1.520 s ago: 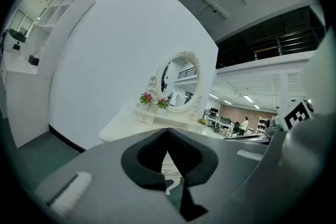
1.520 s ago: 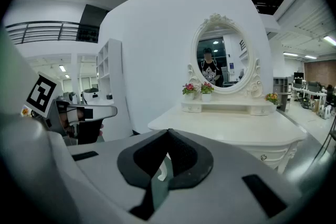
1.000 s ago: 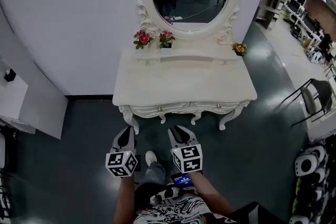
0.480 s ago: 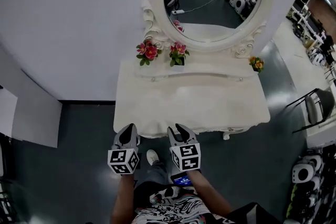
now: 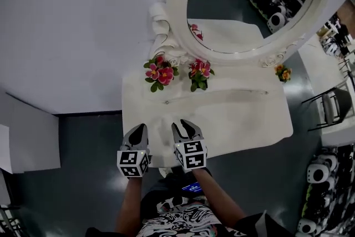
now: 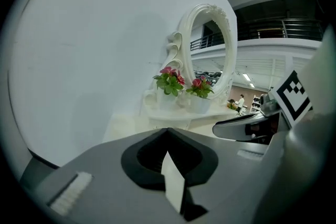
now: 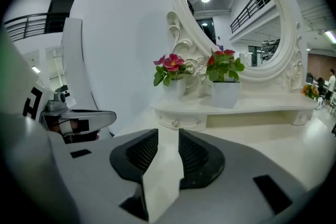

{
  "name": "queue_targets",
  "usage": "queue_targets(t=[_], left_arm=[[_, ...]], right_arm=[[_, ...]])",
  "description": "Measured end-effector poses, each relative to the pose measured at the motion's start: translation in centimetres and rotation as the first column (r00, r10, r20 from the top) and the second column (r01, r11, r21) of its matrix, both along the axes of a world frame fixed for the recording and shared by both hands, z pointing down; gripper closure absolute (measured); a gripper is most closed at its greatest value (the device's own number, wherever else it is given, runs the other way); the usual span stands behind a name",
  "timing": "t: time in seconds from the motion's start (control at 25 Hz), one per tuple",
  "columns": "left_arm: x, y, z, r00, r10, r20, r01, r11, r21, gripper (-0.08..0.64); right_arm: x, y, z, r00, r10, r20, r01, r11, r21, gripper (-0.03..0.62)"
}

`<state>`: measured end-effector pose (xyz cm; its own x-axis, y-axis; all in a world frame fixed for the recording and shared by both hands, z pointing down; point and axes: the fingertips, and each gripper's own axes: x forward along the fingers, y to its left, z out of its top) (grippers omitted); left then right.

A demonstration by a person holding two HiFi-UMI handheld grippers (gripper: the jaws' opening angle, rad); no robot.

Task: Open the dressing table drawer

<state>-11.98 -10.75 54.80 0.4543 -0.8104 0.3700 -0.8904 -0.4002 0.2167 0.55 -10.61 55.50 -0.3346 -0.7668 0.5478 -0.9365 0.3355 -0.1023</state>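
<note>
The small white knobbed drawer (image 7: 177,123) sits shut in the dressing table's raised white back shelf (image 7: 252,113), mid-frame, dead ahead of the grey right gripper (image 7: 168,136), the nearer of the 2. Its jaws have just been opening, with nothing between them. The grey left gripper (image 6: 167,131) has its jaws together.

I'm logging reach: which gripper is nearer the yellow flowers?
Right. The right gripper is over the front edge of the dressing table, with the yellow flowers up and to its right; the left gripper is further left.
</note>
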Motion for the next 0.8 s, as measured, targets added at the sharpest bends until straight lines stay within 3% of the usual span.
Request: queue_targets(t=[0.48, 0.8], left_arm=[[0.5, -5.5, 2.2, 0.999, 0.021, -0.027, -0.022, 0.999, -0.045, 0.558], [0.8, -7.3, 3.9, 0.999, -0.024, -0.042, 0.02, 0.996, -0.085, 0.558]], right_arm=[[-1.2, -5.3, 3.2, 1.0, -0.007, -0.014, 0.006, 0.997, -0.078, 0.448], [-1.9, -8.2, 6.5, 0.999, -0.052, -0.013, 0.05, 0.99, -0.13, 0.459]])
